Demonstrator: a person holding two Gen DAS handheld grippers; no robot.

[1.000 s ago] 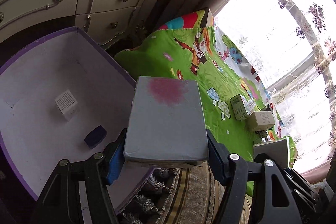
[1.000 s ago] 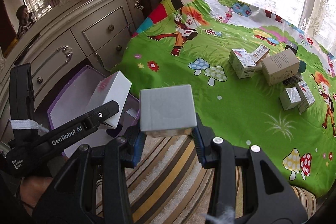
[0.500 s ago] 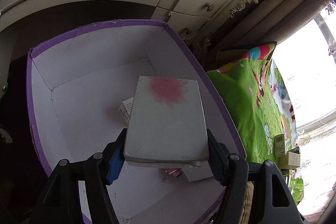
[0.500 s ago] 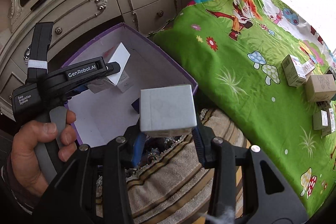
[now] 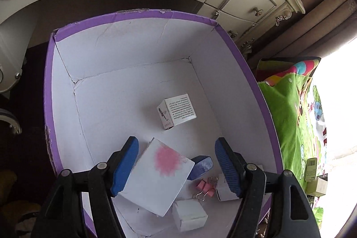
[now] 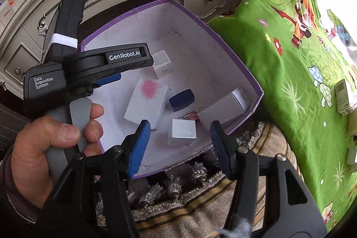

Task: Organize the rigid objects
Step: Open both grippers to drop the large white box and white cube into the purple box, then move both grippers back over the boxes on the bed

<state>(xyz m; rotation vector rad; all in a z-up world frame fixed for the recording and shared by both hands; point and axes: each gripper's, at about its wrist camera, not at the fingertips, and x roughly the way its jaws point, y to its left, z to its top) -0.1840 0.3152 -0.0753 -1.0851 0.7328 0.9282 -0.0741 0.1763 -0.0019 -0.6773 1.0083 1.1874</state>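
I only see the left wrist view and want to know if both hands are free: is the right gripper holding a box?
Observer: No. The right gripper has just been opening. Its jaws grip nothing, and a small white box lies in the bin below.
Operator: What's the half-hidden white thing beside the clips?
Observer: A long white box lying against the bin's wall.

The purple box (image 5: 243, 73) is bare across its far left floor; its near end is crowded by the pink-stained carton (image 5: 156, 177), navy block (image 5: 202, 165), binder clips (image 5: 206, 187) and small white cartons.
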